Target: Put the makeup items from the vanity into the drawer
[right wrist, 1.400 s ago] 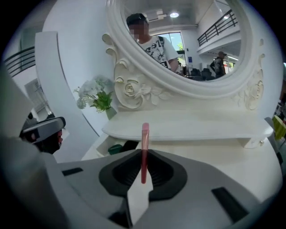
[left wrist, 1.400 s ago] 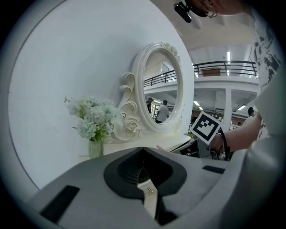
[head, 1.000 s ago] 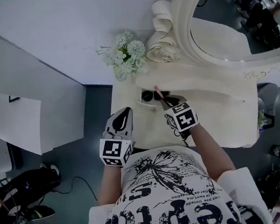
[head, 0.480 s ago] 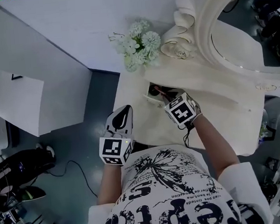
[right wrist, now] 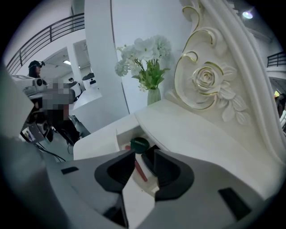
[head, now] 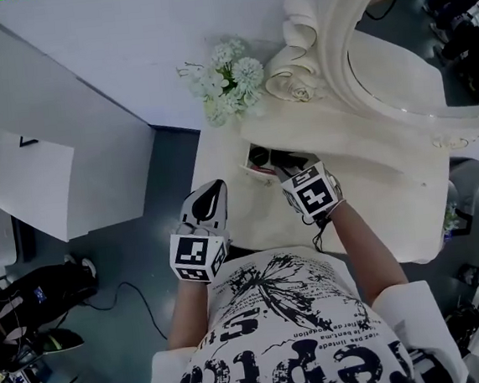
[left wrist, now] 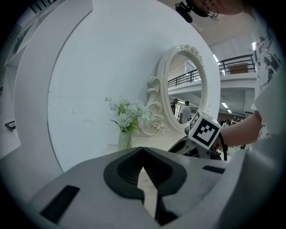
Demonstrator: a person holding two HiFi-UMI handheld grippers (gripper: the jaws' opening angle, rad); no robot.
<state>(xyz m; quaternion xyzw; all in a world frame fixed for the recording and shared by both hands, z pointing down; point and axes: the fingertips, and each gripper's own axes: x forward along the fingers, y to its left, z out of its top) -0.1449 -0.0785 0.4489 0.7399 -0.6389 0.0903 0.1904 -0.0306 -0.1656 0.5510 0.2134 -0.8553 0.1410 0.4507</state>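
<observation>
The step in hand looks to me like the release of 1 makeup item into the drawer (head: pixel 251 169). The right claw (head: pixel 286 172) hangs just above the open drawer and points steeply down into it. Its jaws have just been opening and now stand partly apart, with nothing pressed between the pads. Through the gap, a thin red stick (right wrist: pixel 140 170) lies on the drawer floor, directly under the claw, and a green round pot (right wrist: pixel 139 144) sits in the drawer just beyond the stick. The left claw (head: pixel 212 196) is closed on nothing and waits to the left of the drawer, off the edge of the tabletop (head: pixel 374 190). Next, I think the right claw must lift straight out of the drawer without catching its front wall. I can make out no further makeup item on the tabletop behind the drawer, so perhaps only closing the drawer is left.
</observation>
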